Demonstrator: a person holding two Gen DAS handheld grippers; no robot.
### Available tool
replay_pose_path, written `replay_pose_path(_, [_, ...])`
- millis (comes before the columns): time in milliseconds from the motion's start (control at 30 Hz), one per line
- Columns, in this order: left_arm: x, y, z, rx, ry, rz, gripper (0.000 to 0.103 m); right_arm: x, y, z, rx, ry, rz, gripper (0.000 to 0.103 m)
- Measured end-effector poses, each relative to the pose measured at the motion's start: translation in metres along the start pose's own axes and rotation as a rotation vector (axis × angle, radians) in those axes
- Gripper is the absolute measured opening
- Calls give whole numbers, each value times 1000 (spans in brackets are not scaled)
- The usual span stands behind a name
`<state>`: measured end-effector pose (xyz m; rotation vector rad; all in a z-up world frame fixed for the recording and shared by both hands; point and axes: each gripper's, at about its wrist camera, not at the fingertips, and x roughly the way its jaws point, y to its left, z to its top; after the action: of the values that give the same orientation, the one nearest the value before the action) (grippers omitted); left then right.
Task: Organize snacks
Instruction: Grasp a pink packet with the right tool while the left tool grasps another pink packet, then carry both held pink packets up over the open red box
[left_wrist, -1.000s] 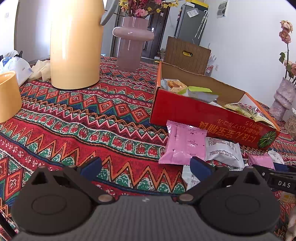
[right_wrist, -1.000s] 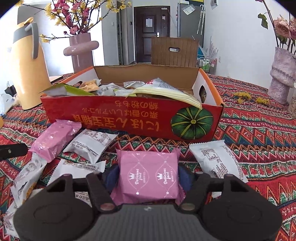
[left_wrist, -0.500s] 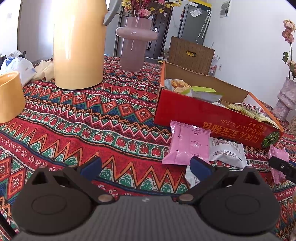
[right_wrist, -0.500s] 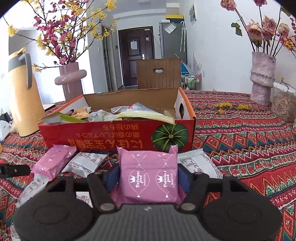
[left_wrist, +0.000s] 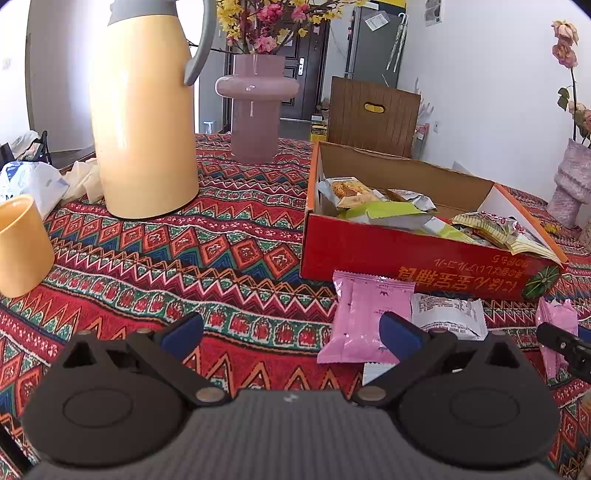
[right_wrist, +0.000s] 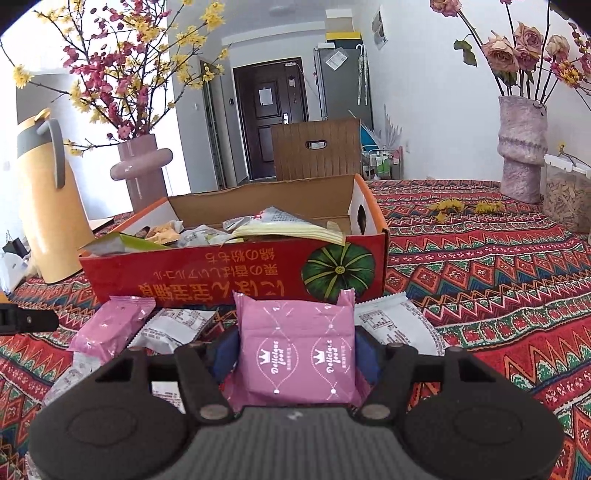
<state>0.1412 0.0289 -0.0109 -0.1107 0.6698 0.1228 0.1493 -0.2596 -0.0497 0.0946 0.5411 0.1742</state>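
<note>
A red cardboard box (right_wrist: 236, 273) with several snack packs inside stands on the patterned tablecloth; it also shows in the left wrist view (left_wrist: 406, 254). My right gripper (right_wrist: 295, 350) is shut on a pink snack pack (right_wrist: 297, 354) and holds it above the table, in front of the box. Another pink pack (right_wrist: 110, 325) and white packs (right_wrist: 173, 328) lie before the box. My left gripper (left_wrist: 291, 332) is open and empty over the cloth, left of a pink pack (left_wrist: 365, 317) and a white pack (left_wrist: 447, 317).
A tall yellow thermos (left_wrist: 144, 110), a pink vase (left_wrist: 256, 107) and a yellow cup (left_wrist: 22, 247) stand at the left. A grey-pink vase with roses (right_wrist: 521, 147) and a jar (right_wrist: 565, 195) stand at the right. A wooden chair back (right_wrist: 316, 147) is behind the box.
My right gripper has lifted the pink pack off the table and risen in front of the box. My left gripper has risen and drawn back slightly, still open.
</note>
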Motion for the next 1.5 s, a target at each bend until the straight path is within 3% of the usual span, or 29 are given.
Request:
replay_pose_path(300, [29,-24,14,56,52,13,103,3,-6,0,38,6,15,65])
replay_pose_path(600, [49,-56,6,133,115,-2,103,3,-8,1,52,7,32,65])
replay_pose_path(667, [52,-58,5,135,124,-2,96,3,-9,0,55,7,36,65])
replay_pose_path(733, [55,-60,5,136,141,-17,76,3,-10,0,60,8,41,65])
replay_pose_path(800, [57,-62,4,143,158,-41,63,4,-10,0,63,10,44,65])
replay_pose_path(1100, [50,-63,5,146,115,-28,63,5,-11,1,69,17,36,65])
replay_pose_path(1500, [4,-60,6,142,23,-59,63,2,-9,0,60,-8,17,65])
